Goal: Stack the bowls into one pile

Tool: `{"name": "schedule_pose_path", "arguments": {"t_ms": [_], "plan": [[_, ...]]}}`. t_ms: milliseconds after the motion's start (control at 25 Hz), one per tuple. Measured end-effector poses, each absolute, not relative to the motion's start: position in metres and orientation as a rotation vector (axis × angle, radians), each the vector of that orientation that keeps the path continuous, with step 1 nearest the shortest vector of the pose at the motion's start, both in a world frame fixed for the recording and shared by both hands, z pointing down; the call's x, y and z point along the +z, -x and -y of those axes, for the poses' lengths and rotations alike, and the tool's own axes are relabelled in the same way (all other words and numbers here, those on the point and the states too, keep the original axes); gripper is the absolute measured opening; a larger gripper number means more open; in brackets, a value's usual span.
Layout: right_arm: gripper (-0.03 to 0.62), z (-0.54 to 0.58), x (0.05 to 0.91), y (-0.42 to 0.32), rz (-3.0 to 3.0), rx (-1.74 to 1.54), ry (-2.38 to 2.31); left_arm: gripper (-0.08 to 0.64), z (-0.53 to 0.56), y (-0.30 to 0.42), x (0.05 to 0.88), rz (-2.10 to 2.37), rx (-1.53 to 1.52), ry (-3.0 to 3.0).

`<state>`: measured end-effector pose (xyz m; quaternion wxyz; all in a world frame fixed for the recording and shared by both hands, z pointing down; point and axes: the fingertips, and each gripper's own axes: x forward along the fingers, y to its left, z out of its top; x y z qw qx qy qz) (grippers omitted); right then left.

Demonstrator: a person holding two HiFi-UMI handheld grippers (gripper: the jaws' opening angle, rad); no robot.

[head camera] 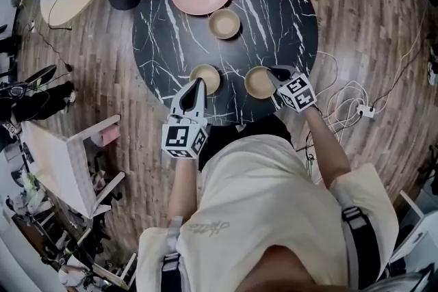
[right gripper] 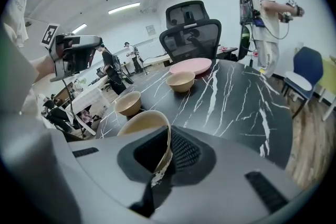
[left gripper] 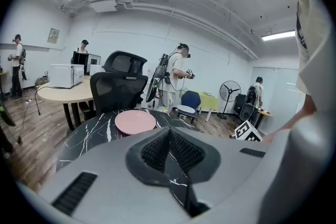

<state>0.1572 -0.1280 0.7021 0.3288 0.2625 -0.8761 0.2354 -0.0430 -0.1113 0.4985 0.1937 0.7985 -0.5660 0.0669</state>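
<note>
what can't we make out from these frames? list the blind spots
1. Right gripper view: the base of the held bowl is hidden by the body of the right tool; lifted or resting, unclear.
2. Left gripper view: the body of the left tool hides every bowl; only the pink plate shows.
3. Head view: the left tool's tip overlaps the near-left bowl; contact unclear.
4. Head view: the person's shirt covers the table at its near edge.

Wood floor (head camera: pixel 369 31), white walls (left gripper: pixel 131 42), black office chair (left gripper: pixel 118 89)
</note>
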Motion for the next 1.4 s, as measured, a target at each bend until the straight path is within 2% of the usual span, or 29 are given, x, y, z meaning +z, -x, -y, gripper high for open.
{"name": "schedule_pose_path", "arguments": {"t_ms": [680, 1240, 1400], "plan": [[0.023, 0.113, 0.671, -0.107, 2.318, 0.563, -0.674, 0.017, 0.063, 0.106, 0.492, 1.661, 0.163, -2.204], [0.023, 0.110, 0.648, -0.044, 2.344, 0.504, -0.660, 0.017, 0.064, 0.150, 0.489, 1.647, 0.121, -2.236], [0.023, 0.111, 0.650, -0.032, 2.334, 0.502, -0.671, 0.017, 0.067, 0.159, 0.493, 1.665, 0.299, -2.346]]}}
